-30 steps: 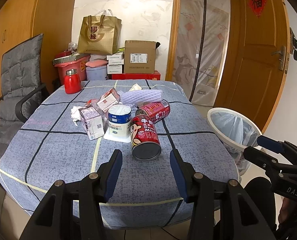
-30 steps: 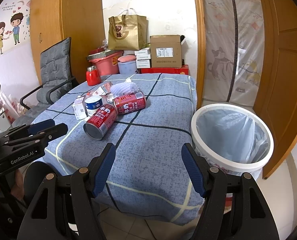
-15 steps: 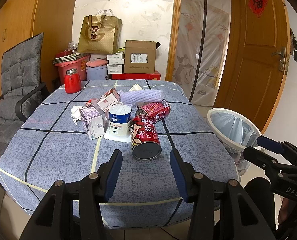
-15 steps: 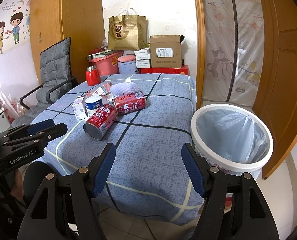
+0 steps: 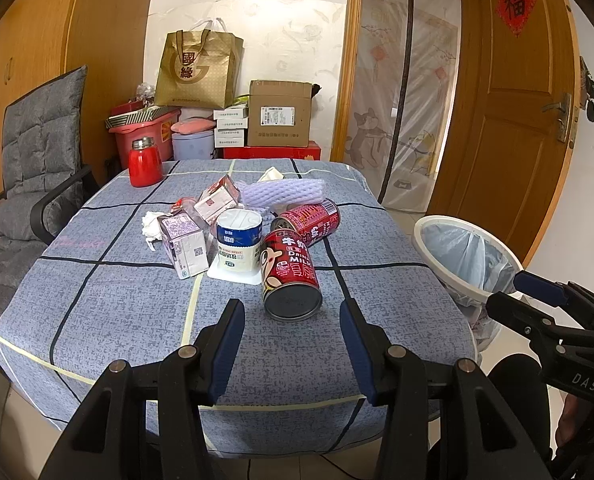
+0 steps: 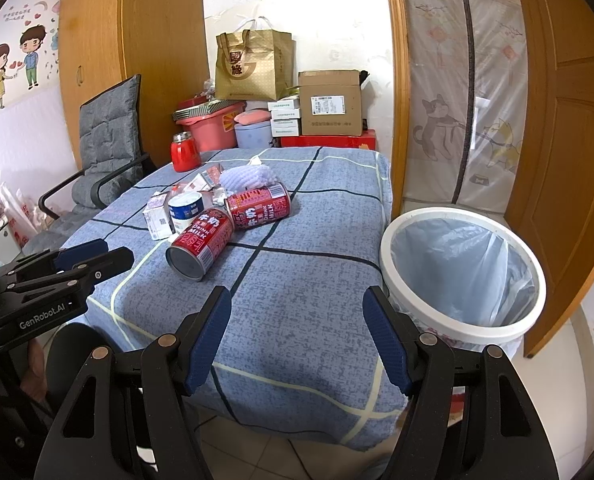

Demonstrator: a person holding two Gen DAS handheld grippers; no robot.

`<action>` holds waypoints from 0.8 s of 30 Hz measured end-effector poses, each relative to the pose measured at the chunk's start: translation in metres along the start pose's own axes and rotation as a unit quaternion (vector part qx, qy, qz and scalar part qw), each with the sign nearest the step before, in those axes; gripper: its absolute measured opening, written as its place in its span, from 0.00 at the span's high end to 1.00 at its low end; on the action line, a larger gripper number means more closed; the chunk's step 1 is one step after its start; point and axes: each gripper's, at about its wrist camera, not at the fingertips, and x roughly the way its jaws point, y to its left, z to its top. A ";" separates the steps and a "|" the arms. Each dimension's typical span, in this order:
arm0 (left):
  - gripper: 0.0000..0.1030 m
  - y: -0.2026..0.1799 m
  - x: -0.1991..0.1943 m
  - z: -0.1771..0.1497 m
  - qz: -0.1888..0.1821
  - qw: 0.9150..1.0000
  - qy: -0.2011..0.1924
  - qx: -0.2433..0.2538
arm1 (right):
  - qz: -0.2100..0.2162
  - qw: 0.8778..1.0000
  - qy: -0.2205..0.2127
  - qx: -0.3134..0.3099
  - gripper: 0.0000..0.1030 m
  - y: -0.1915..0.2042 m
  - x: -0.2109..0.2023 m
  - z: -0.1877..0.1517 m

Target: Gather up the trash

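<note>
Trash lies in a heap mid-table: two red milk cans on their sides [image 5: 291,276] [image 5: 309,225], a white-and-blue cup [image 5: 239,244], small cartons [image 5: 183,246] [image 5: 217,200], a crumpled tissue [image 5: 151,224] and white foam netting [image 5: 283,193]. My left gripper [image 5: 293,320] hovers open just short of the nearer can [image 6: 199,242], nothing between its fingers. My right gripper [image 6: 299,308] stands open over the table's near edge, left of the white bin [image 6: 463,276] lined with a clear bag. Each gripper shows at the side of the other's view.
The blue checked tablecloth [image 5: 117,300] covers the table. A red jar [image 5: 145,162] stands at the far left corner. A grey padded chair [image 5: 29,168] sits to the left. Boxes, tubs and a gold paper bag [image 5: 199,70] are stacked behind. A wooden door [image 5: 513,120] is right.
</note>
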 end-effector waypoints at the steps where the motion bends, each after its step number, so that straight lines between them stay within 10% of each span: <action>1: 0.52 0.000 0.000 0.000 0.000 1.000 0.000 0.000 | 0.000 1.000 0.000 0.000 0.33 0.000 0.000 0.000; 24: 0.52 0.000 0.004 -0.003 -0.007 1.000 0.007 -0.006 | -0.001 1.000 0.003 0.000 0.33 -0.002 0.003 -0.001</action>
